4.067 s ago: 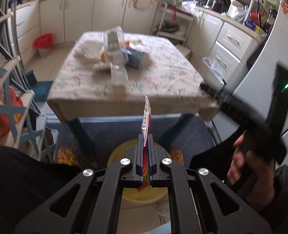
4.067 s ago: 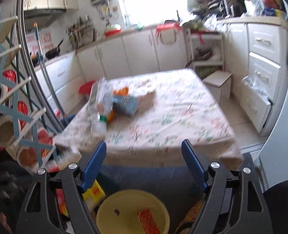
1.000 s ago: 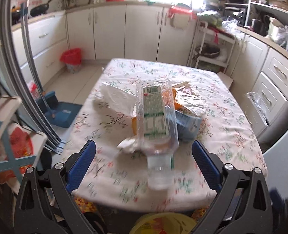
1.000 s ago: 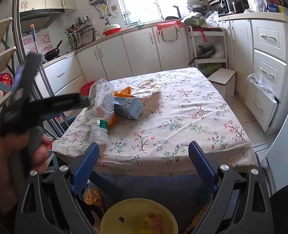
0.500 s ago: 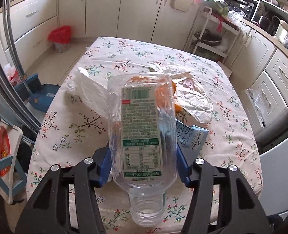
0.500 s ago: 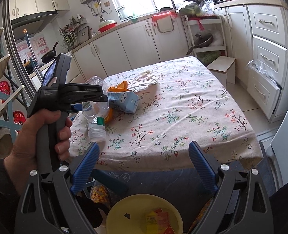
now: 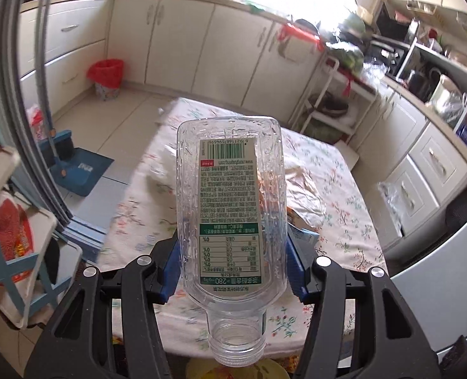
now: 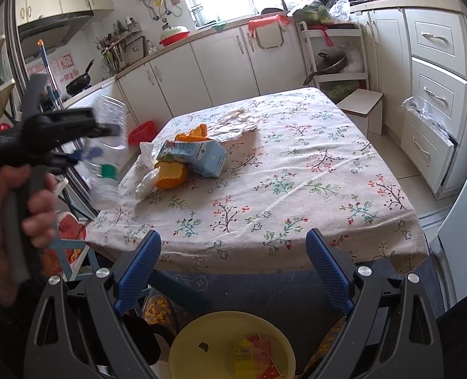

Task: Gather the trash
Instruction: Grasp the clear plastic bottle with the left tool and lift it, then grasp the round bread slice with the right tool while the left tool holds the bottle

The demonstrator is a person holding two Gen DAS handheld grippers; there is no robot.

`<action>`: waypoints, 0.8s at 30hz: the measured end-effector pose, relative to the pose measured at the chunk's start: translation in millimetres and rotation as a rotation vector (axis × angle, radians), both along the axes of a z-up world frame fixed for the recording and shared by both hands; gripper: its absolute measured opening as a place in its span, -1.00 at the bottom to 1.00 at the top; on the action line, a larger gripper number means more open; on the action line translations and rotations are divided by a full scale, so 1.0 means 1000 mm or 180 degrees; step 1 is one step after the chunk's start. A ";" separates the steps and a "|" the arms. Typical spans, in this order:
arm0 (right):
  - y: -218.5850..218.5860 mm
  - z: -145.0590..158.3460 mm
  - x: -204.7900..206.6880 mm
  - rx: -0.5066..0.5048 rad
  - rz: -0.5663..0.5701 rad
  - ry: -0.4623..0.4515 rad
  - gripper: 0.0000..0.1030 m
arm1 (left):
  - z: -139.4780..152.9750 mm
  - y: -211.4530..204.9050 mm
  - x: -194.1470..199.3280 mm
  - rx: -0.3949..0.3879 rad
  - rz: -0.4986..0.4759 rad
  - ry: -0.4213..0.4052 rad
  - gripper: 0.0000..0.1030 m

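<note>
Carrying the empty plastic bottle (image 7: 231,237) clear of the worktop (image 8: 296,173), the left tool (image 7: 231,262) is gripping its sides, neck toward six o'clock. The right tool (image 8: 233,268) is waiting open. Next, judging by the layout: lowering it into the yellow bin (image 8: 182,347) at six o'clock.

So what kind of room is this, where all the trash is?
It looks like a home kitchen. White cabinets run under a counter along the walls, a frying pan sits near the hood, and a table with a flowery cloth stands in the middle.
</note>
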State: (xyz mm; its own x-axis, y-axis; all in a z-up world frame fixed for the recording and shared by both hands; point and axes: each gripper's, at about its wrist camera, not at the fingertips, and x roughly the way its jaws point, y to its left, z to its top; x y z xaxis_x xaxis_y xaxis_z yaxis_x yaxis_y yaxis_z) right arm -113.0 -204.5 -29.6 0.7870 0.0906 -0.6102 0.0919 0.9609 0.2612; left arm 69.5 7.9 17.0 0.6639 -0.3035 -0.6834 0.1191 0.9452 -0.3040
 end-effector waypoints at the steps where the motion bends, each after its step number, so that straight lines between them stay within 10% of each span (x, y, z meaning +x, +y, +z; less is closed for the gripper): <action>1: 0.003 -0.001 0.001 -0.0027 0.0016 0.0008 0.73 | 0.002 0.007 -0.003 -0.0016 0.0027 -0.0012 0.02; 24: 0.134 0.003 0.133 -0.0975 0.1602 0.0140 0.41 | 0.001 0.086 -0.024 -0.0315 0.0247 0.0023 0.02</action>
